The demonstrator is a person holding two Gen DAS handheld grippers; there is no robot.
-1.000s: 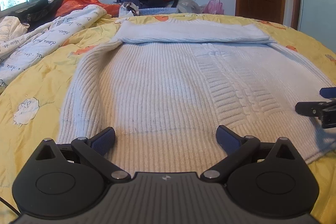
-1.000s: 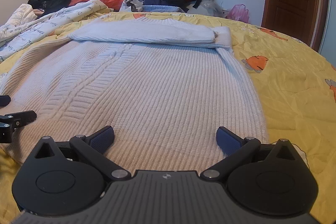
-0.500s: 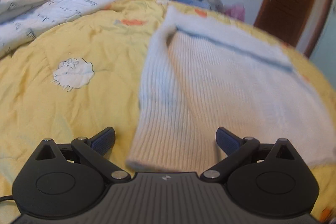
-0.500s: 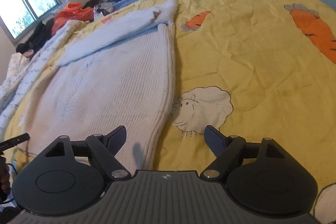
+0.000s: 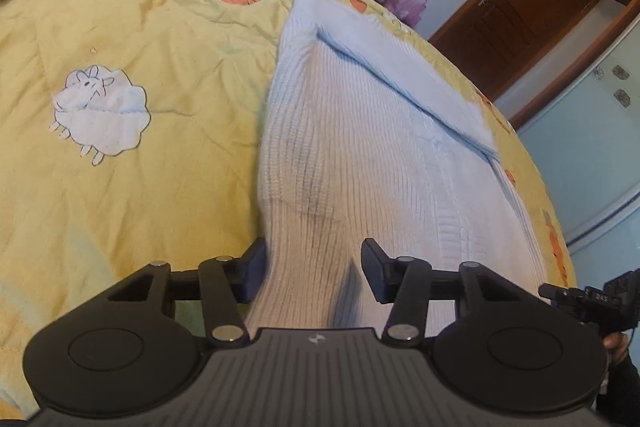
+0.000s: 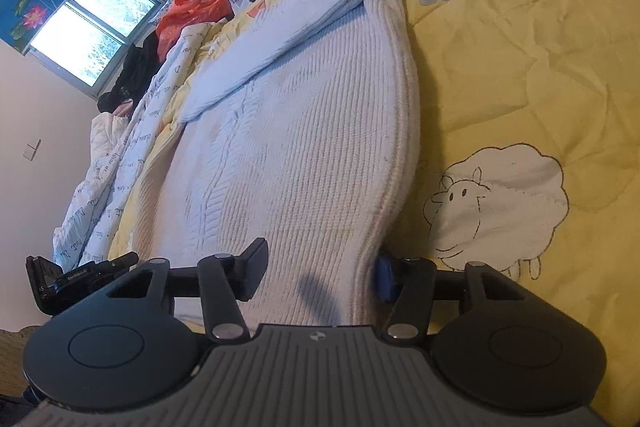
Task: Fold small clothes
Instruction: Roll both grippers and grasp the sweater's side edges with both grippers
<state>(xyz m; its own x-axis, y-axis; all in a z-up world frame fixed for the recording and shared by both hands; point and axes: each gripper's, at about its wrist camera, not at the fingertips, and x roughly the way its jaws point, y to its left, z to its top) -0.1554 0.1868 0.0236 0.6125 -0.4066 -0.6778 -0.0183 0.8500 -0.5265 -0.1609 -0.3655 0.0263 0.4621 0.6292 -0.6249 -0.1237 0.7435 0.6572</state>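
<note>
Knitted pale sweater point(image 5: 360, 155) spread flat on the yellow bedspread point(image 5: 140, 75), top part folded down toward the bed's far edge, near hem at the near edge. Left gripper point(image 5: 314, 267) over the hem's left corner: jaws just been closing, about half open, knit rising between them, grip not clear. Right gripper point(image 6: 320, 267) at the hem's right corner: jaws likewise just been closing, roughly half open, sweater's edge between them, right pad against it, firm hold not certain.
</note>
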